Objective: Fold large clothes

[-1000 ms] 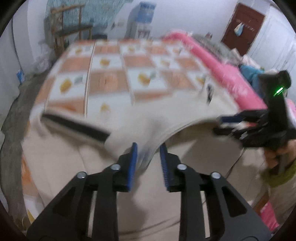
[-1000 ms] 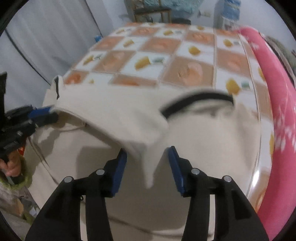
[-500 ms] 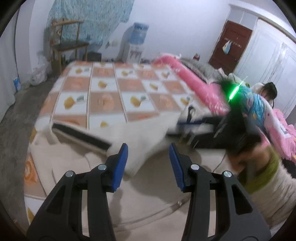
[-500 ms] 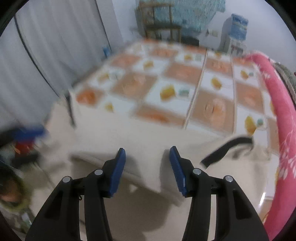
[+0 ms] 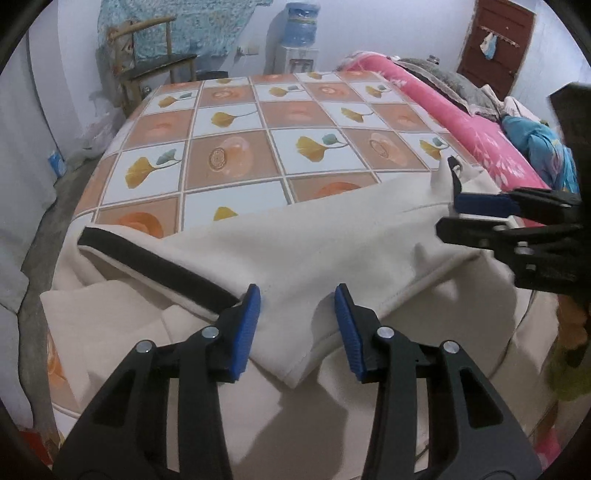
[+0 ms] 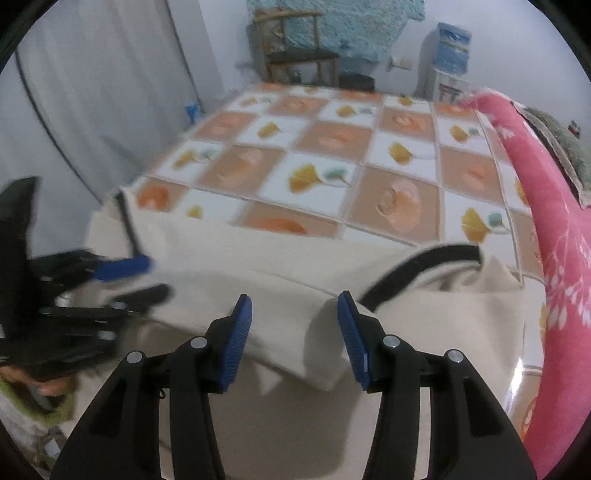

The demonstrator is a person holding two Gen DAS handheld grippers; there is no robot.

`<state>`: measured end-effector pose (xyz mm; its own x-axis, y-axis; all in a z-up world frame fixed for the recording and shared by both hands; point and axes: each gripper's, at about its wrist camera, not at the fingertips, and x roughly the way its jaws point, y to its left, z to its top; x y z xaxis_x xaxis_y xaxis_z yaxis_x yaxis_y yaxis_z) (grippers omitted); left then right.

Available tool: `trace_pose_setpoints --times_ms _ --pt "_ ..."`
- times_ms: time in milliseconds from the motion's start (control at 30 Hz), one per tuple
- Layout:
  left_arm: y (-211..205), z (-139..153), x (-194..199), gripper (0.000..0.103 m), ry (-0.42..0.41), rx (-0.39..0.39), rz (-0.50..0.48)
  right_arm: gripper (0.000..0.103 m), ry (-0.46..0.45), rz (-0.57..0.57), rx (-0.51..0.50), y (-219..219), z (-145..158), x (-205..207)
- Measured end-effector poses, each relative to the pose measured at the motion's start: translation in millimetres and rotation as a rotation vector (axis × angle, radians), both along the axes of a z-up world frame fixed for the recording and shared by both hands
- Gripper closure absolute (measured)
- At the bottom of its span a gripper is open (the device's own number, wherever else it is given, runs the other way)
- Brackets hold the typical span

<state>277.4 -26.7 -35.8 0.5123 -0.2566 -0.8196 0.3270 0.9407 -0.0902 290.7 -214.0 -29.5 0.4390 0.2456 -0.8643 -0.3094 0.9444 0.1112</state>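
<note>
A cream garment [image 5: 295,251] with a black band [image 5: 155,269] along one edge lies folded over itself at the near end of the bed [image 5: 258,122], on a checked sheet of orange and white squares with leaf prints.

In the left wrist view, the left hand-held gripper [image 5: 297,321] stands open at 6 o'clock, its blue pads [image 5: 245,332] wide apart with a folded corner of the garment lying between them, not pinched. The right hand-held gripper [image 5: 480,214] sits at 3 o'clock by the garment's far corner; its fingers are spread in its own view [image 6: 293,332], with cream cloth under them.

A pink blanket [image 5: 461,122] runs along the bed's edge from 1 to 3 o'clock. At 12 o'clock a water dispenser [image 5: 301,55] carries a blue bottle [image 5: 302,24]; how full the bottle is cannot be told. A wooden chair [image 5: 155,66] stands at 11 o'clock.
</note>
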Motion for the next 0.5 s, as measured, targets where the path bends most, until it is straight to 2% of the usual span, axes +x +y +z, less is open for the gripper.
trace_pose_setpoints --times_ms 33,67,167,267,367,433,500 --pt "0.2 -0.6 -0.8 0.062 -0.003 0.003 -0.004 0.059 0.024 0.002 -0.003 -1.1 -8.7 1.3" --pt "0.1 -1.4 -1.9 0.062 -0.007 0.009 -0.011 0.060 0.011 0.010 -0.009 -2.2 -15.1 -1.5" --pt "-0.3 -2.7 -4.8 0.062 -0.022 0.025 -0.025 0.061 0.002 0.020 -0.080 4.5 -11.3 -10.0" --pt "-1.2 -2.6 -5.5 0.062 -0.025 0.025 -0.027 0.061 0.019 -0.019 -0.042 -1.2 0.0 -7.8" --pt "0.1 -2.8 -5.0 0.062 -0.025 0.020 -0.026 0.061 -0.025 -0.048 0.025 -6.2 20.7 -0.8" --pt "-0.1 -3.0 -5.1 0.062 -0.026 0.018 -0.024 0.061 -0.065 -0.062 0.011 -3.4 27.6 6.1" --pt "0.3 -3.3 -5.4 0.062 -0.026 0.015 -0.023 0.061 -0.072 -0.069 0.009 -2.0 22.1 15.0"
